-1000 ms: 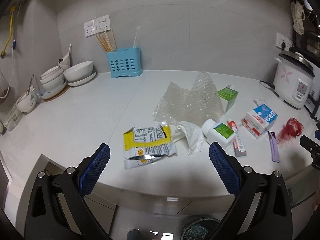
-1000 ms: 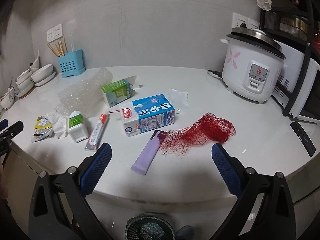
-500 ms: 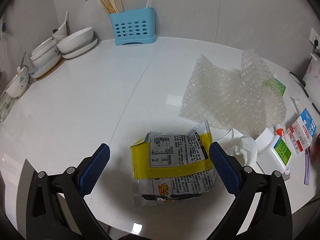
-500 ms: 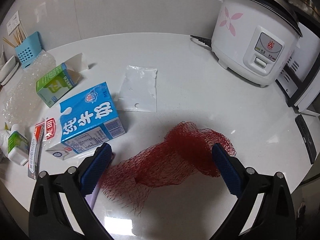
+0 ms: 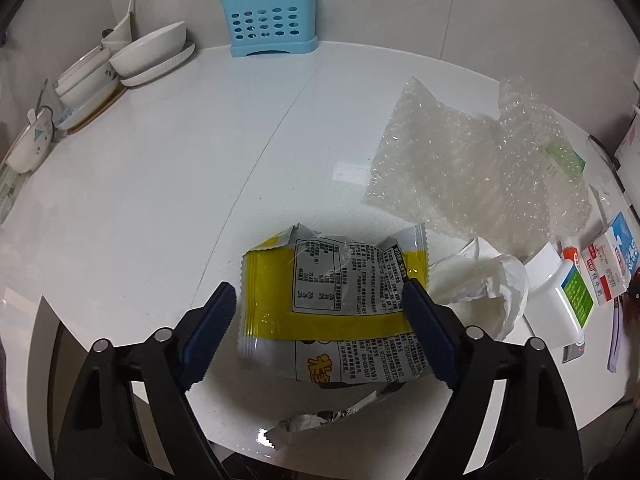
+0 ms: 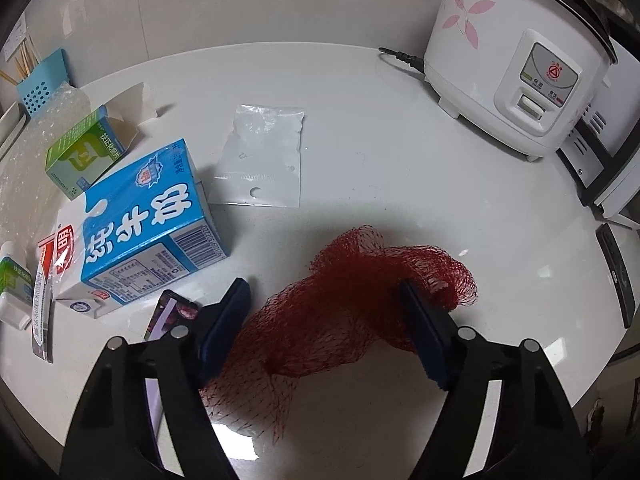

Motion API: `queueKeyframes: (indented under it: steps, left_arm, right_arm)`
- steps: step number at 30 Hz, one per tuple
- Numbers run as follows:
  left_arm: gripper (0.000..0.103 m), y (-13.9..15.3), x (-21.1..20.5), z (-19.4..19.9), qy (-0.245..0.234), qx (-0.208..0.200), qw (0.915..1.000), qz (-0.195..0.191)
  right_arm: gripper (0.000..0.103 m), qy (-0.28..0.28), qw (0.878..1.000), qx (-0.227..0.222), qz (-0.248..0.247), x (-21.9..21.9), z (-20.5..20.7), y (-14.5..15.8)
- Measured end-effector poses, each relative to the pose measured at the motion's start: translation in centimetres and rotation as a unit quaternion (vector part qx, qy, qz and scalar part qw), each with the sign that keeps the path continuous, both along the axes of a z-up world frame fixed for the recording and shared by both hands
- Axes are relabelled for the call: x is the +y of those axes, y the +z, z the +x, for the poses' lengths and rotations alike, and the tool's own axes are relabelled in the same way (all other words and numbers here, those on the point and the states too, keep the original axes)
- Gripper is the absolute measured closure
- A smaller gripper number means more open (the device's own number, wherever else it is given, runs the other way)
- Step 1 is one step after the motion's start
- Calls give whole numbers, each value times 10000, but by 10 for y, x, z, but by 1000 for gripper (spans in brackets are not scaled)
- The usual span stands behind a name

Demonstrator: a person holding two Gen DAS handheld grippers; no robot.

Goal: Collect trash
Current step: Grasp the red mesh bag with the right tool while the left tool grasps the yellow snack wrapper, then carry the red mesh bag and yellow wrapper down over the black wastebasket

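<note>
Wrapper point(image 5: 332, 304) between closing left gripper point(image 5: 318, 300) pads; net point(image 6: 360, 300) between closing right gripper point(image 6: 324, 298), neither pinched.

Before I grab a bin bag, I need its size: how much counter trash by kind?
Cartons: 2 (milk carton, green box)
Wrappers: 2 (yellow wrapper, purple packet)
Clear plastic: 2 (bubble wrap, bag)
Red net: 1
Tissue: 1
Bottle: 1
Tube: 1
Total: 10

We see lots of bare white counter point(image 5: 168, 184) on the left, as far as the stacked white bowls point(image 5: 148, 54) and blue plastic holder point(image 5: 272, 24). On the right, crinkly clear bubble wrap point(image 5: 472, 168) blocks the way. Past the red net bag point(image 6: 360, 300), open counter reaches the white rice cooker point(image 6: 516, 64); the blue milk carton point(image 6: 144, 232) crowds the left.
</note>
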State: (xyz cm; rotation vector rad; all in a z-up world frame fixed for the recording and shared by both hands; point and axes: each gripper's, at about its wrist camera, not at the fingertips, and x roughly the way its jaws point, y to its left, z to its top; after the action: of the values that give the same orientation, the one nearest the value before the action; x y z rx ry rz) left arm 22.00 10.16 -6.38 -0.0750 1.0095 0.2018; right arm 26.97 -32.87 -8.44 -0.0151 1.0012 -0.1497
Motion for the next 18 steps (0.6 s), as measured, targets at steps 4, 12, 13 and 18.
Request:
queueKeyframes:
  steps: [4,12,13,18]
  left_arm:
    - [53,-1,4,-3,75,182,9998,-103]
    - [93,2,9,-11,100,191,9994,-262]
    - [93,5,9,-13,95,143,9996,-229]
    - [93,19,10,-22,111,-60,9997,-210]
  right_arm:
    - [59,-5,10000,34,88,-2,-1,2]
    - [96,70,10000,5,4,2,-8,5]
    - [96,54,10000,-28,21,1,-10,6]
    - [96,52,9998,-141,108,-1,-19,14]
